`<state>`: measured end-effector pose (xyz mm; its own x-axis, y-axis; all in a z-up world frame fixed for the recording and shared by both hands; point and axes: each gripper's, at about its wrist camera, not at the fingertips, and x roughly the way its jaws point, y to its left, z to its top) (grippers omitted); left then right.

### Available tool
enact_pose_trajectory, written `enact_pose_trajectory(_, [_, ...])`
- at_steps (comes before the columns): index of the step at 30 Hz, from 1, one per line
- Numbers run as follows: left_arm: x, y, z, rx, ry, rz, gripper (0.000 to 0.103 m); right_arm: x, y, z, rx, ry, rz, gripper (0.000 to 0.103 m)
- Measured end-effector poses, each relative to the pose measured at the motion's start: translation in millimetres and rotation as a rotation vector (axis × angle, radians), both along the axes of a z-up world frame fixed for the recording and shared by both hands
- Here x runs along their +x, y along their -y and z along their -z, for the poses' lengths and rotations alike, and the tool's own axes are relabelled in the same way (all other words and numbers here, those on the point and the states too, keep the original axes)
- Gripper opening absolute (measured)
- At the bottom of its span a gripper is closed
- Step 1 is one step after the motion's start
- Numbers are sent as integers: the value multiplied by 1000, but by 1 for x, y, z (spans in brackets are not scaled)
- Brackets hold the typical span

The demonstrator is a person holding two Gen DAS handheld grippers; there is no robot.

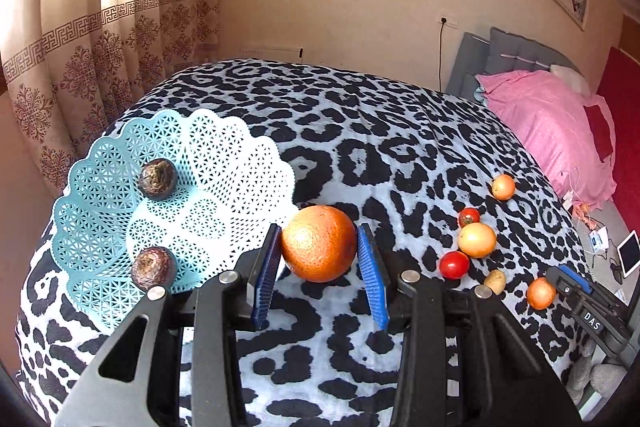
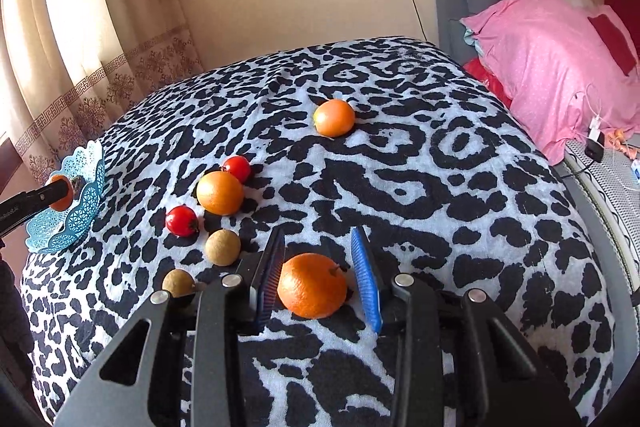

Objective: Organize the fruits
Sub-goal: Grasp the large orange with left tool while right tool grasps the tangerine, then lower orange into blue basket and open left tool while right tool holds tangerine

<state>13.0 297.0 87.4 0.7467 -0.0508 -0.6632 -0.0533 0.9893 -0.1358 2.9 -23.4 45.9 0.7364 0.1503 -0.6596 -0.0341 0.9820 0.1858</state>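
Left gripper (image 1: 322, 269) clenched on large orange (image 1: 319, 243) just beside basket (image 1: 100, 227) rim near bed's (image 1: 400, 147) left edge; tilted basket may tip. Right gripper (image 2: 320, 279) straddles near orange (image 2: 312, 285), contact unclear; soft cover (image 2: 400, 187) may roll it.

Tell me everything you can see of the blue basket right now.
The basket is pale blue openwork plastic, a lattice bowl with a scalloped, flaring rim. It sits tilted near the left edge of the leopard-print blanket. Two dark, wrinkled round fruits lie inside. The orange between the left gripper's fingers is just beside its rim; the right wrist view shows the orange against the basket's opening.
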Motion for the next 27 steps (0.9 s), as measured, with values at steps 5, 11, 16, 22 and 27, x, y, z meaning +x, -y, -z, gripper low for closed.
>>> enact_pose_trajectory(5, [-3, -34, -3, -12, 14, -63, 39, 1, -7, 0, -34, -14, 0, 32])
enact_pose_trajectory(11, [-9, -73, -4, 0, 29, -133, 40, -2, -10, 9, -57, -47, 18, 33])
enact_pose_trajectory(16, [-10, -104, -2, -3, 33, -191, 39, -3, -15, 8, -74, -56, 18, 33])
enact_pose_trajectory(22, [-8, -129, 1, 4, 32, -238, 40, -7, -21, 8, -48, -66, 14, 43])
enact_pose_trajectory(27, [-10, -140, 1, -11, 42, -267, 69, -11, -30, 8, -61, -73, -3, 47])
